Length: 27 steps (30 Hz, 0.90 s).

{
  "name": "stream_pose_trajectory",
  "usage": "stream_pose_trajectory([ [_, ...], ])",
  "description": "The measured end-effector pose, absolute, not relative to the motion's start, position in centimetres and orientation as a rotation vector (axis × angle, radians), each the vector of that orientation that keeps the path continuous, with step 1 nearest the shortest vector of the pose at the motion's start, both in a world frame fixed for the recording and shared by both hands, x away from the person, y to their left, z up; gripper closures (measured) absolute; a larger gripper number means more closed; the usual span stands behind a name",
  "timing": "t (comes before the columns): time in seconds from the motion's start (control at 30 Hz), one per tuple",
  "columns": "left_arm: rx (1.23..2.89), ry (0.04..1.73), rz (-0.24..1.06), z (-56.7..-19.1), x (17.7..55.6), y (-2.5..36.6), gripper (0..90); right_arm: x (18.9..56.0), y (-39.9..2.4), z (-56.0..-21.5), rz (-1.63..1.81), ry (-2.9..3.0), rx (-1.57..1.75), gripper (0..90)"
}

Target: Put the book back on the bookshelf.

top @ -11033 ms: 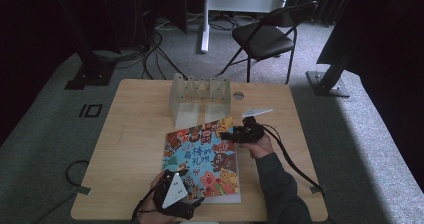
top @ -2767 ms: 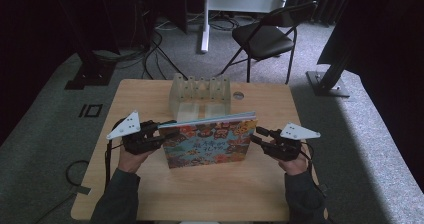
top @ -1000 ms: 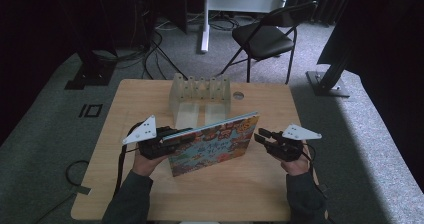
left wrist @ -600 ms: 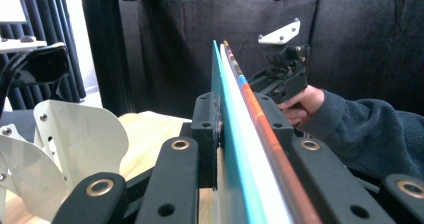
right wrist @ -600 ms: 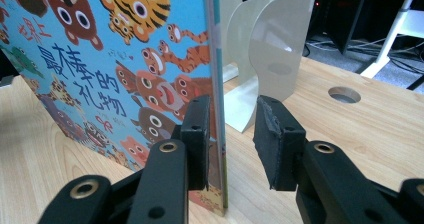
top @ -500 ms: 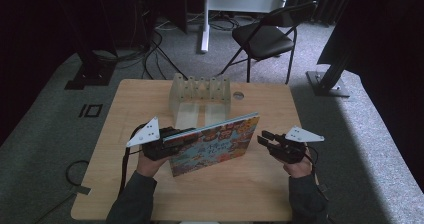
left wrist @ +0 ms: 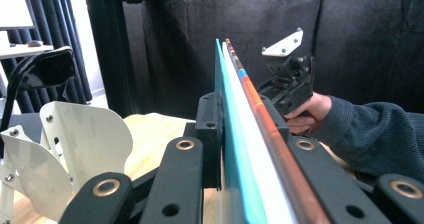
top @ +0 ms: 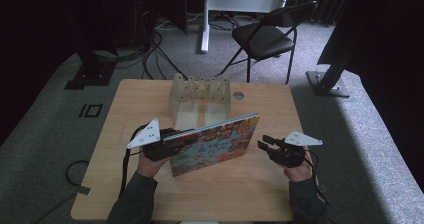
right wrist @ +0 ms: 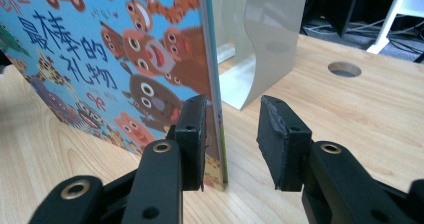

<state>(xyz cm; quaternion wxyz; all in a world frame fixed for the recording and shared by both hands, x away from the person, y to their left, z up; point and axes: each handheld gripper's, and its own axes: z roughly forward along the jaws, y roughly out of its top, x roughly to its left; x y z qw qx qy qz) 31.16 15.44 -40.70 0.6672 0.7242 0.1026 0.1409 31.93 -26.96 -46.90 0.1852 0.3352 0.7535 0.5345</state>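
On the wooden counter point(top: 150, 194), a picture book point(top: 215, 144) with a busy cartoon-animal cover stands upright on its lower edge, just in front of a pale slotted rack point(top: 200, 91) that sits toward the far side. The left gripper point(top: 167, 139) has its fingers clamped tight on the book's left end; in the left gripper view the book's edge, with teal, white and reddish layers, runs straight up between the two black fingers point(left wrist: 210, 129), which press on it from both sides. The right gripper point(top: 265, 145) hangs just beside the book's right end, held level and pointing toward it. Its fingers have just been opening and now stand narrowly apart. In the right gripper view the book's near corner rests against the left finger point(right wrist: 192, 129), while the other finger stands clear of it with bare counter showing in the gap. A round hole point(top: 239, 95) lies in the counter beside the rack, and a black folding chair point(top: 265, 36) stands on the grey carpet beyond.
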Motion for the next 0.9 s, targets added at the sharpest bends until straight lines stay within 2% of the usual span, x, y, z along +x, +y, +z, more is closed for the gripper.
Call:
stream_pose_trajectory([
  [0.23, 1.63, 0.244, 0.313, -40.7, 31.3, 15.5, 80.0, 31.8, -27.2, -48.0, 1.467, 2.127, 0.984, 61.6],
  [0.9, 1.629, 0.274, 0.339, -40.7, 30.8, 15.3, 80.4, 32.3, -28.9, -51.1, 1.344, 2.113, 1.174, 47.7],
])
